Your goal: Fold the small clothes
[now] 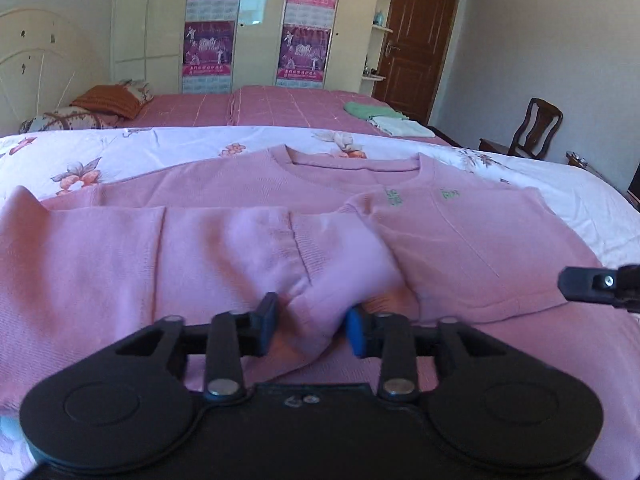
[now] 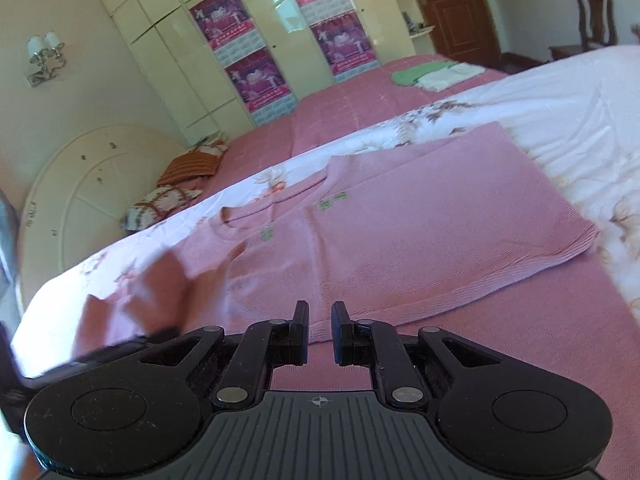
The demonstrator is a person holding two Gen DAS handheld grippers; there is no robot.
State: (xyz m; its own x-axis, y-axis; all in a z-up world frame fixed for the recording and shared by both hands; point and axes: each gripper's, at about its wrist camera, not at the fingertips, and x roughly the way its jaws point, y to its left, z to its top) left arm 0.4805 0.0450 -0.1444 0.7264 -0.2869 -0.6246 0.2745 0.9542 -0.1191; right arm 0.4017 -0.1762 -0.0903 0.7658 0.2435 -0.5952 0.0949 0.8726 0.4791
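A pink knit sweater point(image 1: 280, 184) point(image 2: 400, 240) with small green marks on the chest lies flat on a white floral quilt point(image 1: 120, 148). One sleeve point(image 1: 240, 248) is folded across the body. Its bunched end lies between the blue pads of my left gripper point(image 1: 311, 328), which stand apart and do not squeeze it. In the left wrist view a finger of the right gripper point(image 1: 588, 286) shows at the right edge, beside the sweater's other folded side. My right gripper point(image 2: 320, 332) hovers over the sweater's lower part, jaws almost together with nothing between them. The left gripper point(image 2: 120, 344) is a blur at lower left.
Behind the quilt lies a pink bedcover point(image 1: 260, 108) with folded green and white clothes point(image 1: 384, 118) and pillows point(image 1: 108, 100) near the headboard. A wardrobe point(image 1: 256, 20) and a brown door point(image 1: 416, 40) stand at the back. A wooden chair point(image 1: 532, 128) is at the right.
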